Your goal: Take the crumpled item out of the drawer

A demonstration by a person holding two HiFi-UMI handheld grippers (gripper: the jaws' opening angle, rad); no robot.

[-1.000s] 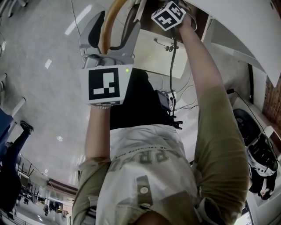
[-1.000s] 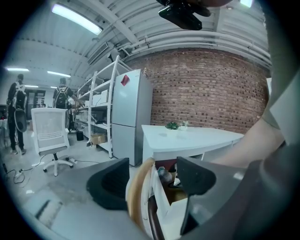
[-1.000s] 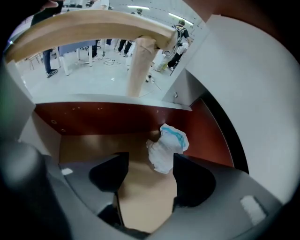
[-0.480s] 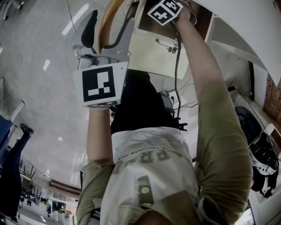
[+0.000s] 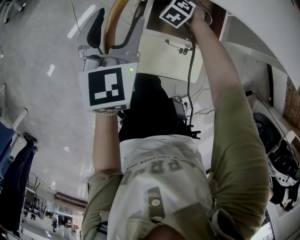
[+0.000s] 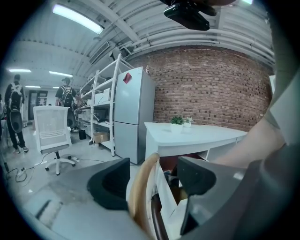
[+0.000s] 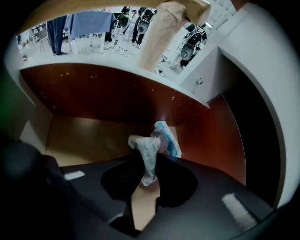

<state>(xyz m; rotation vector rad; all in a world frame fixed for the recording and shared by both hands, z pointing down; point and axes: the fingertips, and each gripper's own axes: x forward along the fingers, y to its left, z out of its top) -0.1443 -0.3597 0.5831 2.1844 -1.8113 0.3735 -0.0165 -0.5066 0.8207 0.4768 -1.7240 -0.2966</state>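
Note:
My right gripper [image 7: 149, 164] is inside the open drawer [image 7: 84, 136], which has a tan floor and red-brown walls. Its jaws are closing, and a crumpled white-and-blue item [image 7: 146, 149] is pinched upright between the pads. A blue-edged part of it [image 7: 169, 137] shows behind. In the head view only this gripper's marker cube [image 5: 177, 12] shows at the drawer's mouth. My left gripper [image 5: 117, 23] is held up left of the drawer front [image 5: 164, 61]. Its jaws stand apart, with a tan curved strip [image 6: 140, 187] rising between them.
The drawer belongs to a white desk [image 6: 197, 138] with small plants on it, before a brick wall. A cable [image 5: 189, 70] hangs down past the drawer front. A white office chair [image 6: 51, 136], shelving and a tall grey cabinet [image 6: 133, 112] stand to the left. People stand farther off.
The right gripper's cube has moved up and farther into the drawer's mouth. The left gripper has shifted slightly left and up.

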